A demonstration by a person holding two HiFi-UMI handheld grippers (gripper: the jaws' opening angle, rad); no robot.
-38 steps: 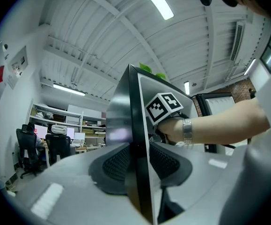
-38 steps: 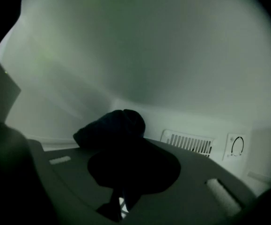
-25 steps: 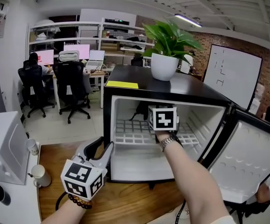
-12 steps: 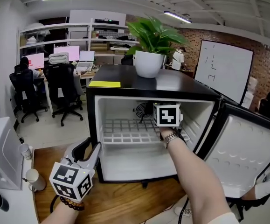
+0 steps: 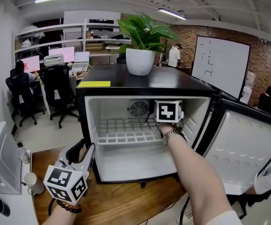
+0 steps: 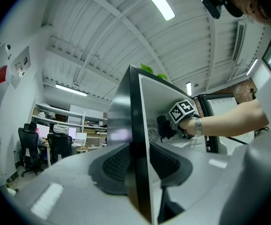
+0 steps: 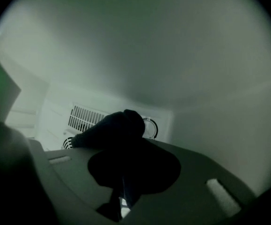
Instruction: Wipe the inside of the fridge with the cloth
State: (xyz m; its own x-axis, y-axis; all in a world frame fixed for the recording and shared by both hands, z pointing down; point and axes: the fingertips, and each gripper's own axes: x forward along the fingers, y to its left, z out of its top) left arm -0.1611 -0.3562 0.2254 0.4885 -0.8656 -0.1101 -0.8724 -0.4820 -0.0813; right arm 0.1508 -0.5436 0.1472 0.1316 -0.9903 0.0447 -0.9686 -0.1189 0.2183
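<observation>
Dark cloth [image 7: 111, 125]: bunched, soft and light by the look of it, likely to fold and drag rather than slide, so best pinched deep in a thick fold with a wad left beyond the tips for wiping. Clamped that way in the closed jaws of the right hand-held gripper [image 7: 128, 161], far inside the fridge [image 5: 81, 125], toward the right end of the back wall, near the round fan vent [image 5: 138, 109] and over the white wire shelf [image 5: 126, 134]. Contact with a wall not clear from here. Probably no real weight to bear; more a matter of steady pressure against smooth, stiff plastic. Out at the near left, left hand-held gripper [image 6: 137, 168] closed on the front edge of the fridge's left wall, seemingly bracing the box. Door [image 5: 245, 149] swung wide to the right. On top, a potted plant [image 5: 141, 60] and a yellow note [image 5: 94, 84]; underneath, wooden counter [image 5: 121, 203].
</observation>
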